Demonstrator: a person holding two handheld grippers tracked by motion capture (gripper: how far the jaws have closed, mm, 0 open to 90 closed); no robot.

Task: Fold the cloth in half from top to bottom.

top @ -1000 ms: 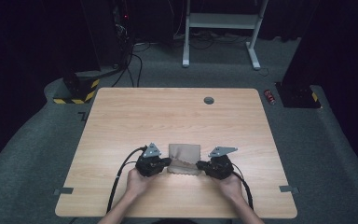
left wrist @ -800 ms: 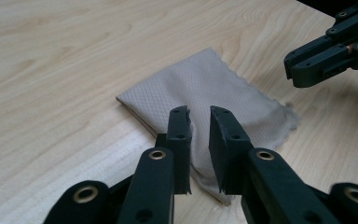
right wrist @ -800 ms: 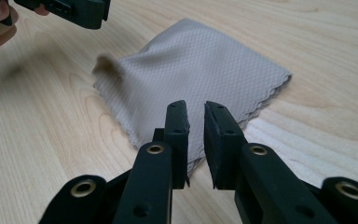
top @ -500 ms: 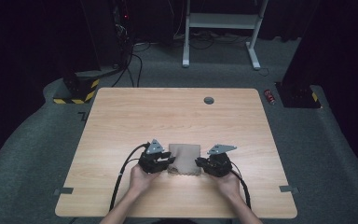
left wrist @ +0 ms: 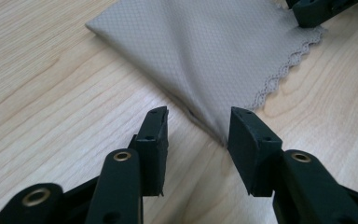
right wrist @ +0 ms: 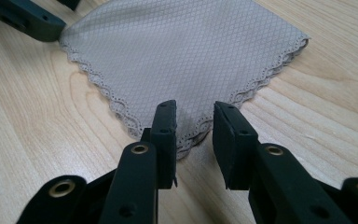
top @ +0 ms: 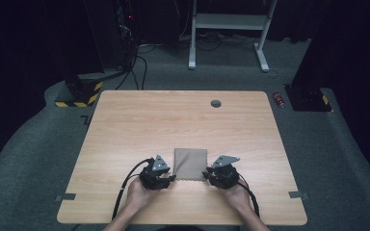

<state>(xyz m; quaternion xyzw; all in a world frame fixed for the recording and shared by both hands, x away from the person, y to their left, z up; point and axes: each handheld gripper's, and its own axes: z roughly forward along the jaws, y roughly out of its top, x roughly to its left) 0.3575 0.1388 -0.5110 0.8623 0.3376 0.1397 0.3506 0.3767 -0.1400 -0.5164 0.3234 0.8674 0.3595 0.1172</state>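
**Both grippers releasing the folded cloth at its near corners**

Your left gripper [top: 166,179] and right gripper [top: 208,175] are standing spread, jaws having just been opening, each straddling a near corner of the cloth [top: 191,163], which is lying flat between them, extending away from you on the table [top: 125,125].

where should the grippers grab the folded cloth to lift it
Grip the folded beige cloth by its two near corners, coming in low from the person's side. It lies flat on the table, so only the corners give the jaws an edge. The left gripper and right gripper have just been opening, each with a corner tip between its jaws, unpinched.
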